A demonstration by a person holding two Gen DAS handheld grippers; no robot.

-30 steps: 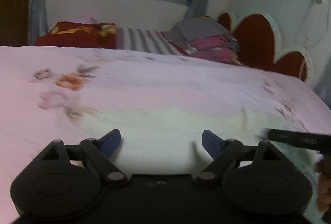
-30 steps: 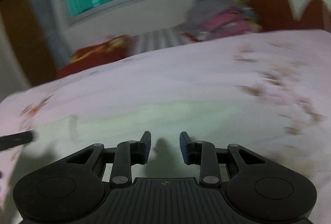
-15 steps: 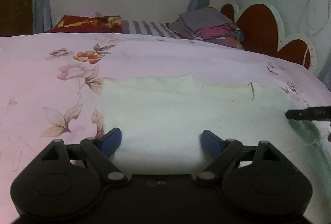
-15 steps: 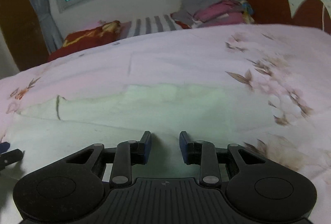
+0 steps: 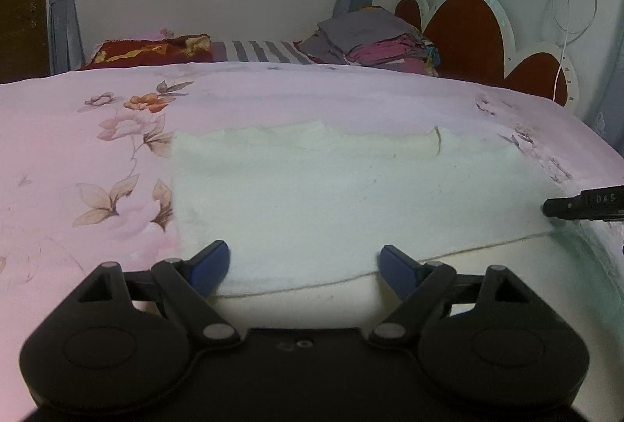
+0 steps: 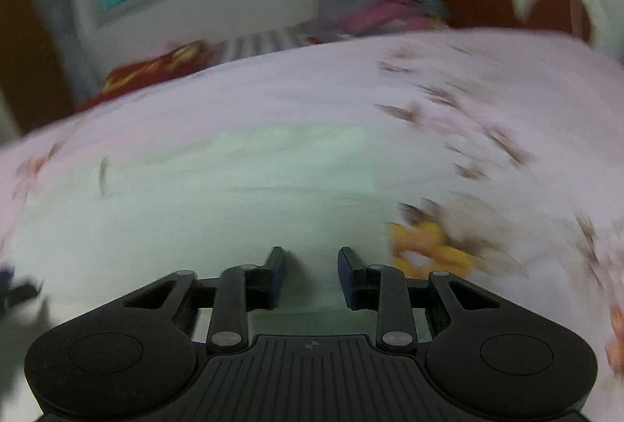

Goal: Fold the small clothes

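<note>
A pale cream cloth (image 5: 331, 195) lies flat on the pink flowered bedsheet (image 5: 78, 156), with a folded layer along its far edge and a hem line near me. My left gripper (image 5: 304, 264) is wide open and empty, low over the cloth's near left part. My right gripper (image 6: 312, 272) stands partly open and empty over the same cloth (image 6: 234, 195); that view is blurred. One right fingertip (image 5: 581, 205) shows at the right edge of the left wrist view.
A stack of folded clothes (image 5: 374, 39) and a red pillow (image 5: 152, 49) lie at the far side of the bed under the window. A red and white headboard (image 5: 472, 32) stands at the right. A yellow flower print (image 6: 429, 246) lies right of my right gripper.
Both grippers have dropped lower and nearer the cloth. The right wrist view has swung and gone blurred; its jaws keep the same gap.
</note>
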